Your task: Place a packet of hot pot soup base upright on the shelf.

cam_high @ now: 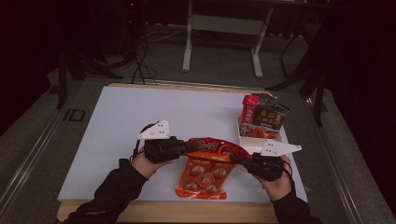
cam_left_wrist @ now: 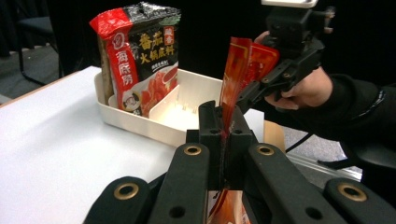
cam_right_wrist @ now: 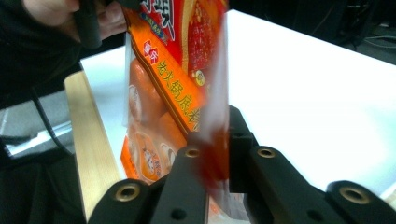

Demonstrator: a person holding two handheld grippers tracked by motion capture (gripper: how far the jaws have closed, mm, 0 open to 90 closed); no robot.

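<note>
Each claw, left (cam_high: pixel 190 148) and right (cam_high: pixel 239 161), clamps the orange pouch (cam_high: pixel 205 172) above the white tabletop (cam_high: pixel 116 126); dim room.

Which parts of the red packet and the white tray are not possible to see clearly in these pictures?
- Red packet: lower end cut off by the bottom edge in the left gripper view; edge blurred at the right tongs in the right gripper view.
- White tray: its left compartment floor is hidden by the upright sauce packet.
- High view: printing too small.
</note>
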